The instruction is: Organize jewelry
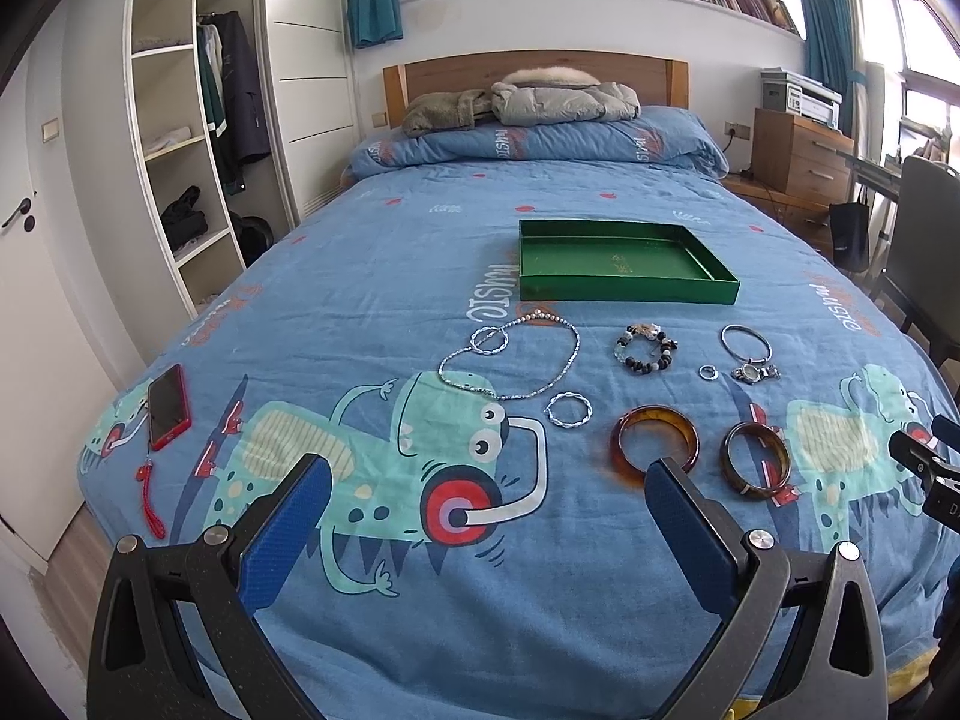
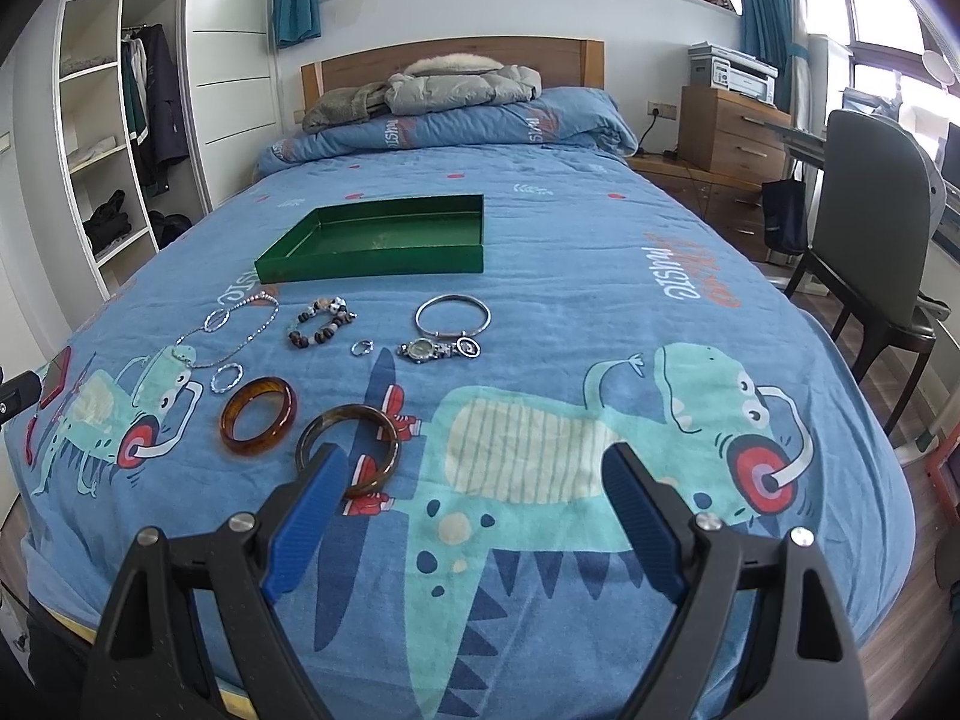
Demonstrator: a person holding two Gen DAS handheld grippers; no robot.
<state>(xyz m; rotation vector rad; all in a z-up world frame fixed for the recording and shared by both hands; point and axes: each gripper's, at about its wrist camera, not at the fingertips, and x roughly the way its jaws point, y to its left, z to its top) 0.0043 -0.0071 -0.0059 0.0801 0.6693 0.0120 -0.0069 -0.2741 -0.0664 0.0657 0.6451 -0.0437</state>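
On the blue cartoon bedspread (image 1: pixel 372 276), far left, a red phone (image 1: pixel 167 407) lies near the bed's edge with a red strap trailing below it. The left gripper (image 1: pixel 489 483) hovers low over the foot of the bed, its blue pads spread wide with nothing between them.

Next along, a silver beaded necklace (image 1: pixel 510 360) is looped on the cover, a small twisted silver ring-bangle (image 1: pixel 489 340) lying across its upper left side and a second twisted bangle (image 1: pixel 568 409) just beside its lower right end. Beyond them, toward the pillows, sits the shallow green tray (image 1: pixel 627 289); I can see only its gold mark inside.

Further right comes a dark beaded bracelet (image 1: pixel 645 351), and in front of it an amber bangle (image 1: pixel 654 438), partly behind the left gripper's right pad. Beside that lies a darker brown bangle (image 2: pixel 348 450), with the right gripper's left pad overlapping its near rim; whether they touch I cannot tell. Then a little ring (image 2: pixel 362 348), a wristwatch (image 2: pixel 427 350) and a thin silver bangle (image 2: pixel 453 315) close together.

The right gripper (image 2: pixel 474 468) is also spread wide, holding nothing.
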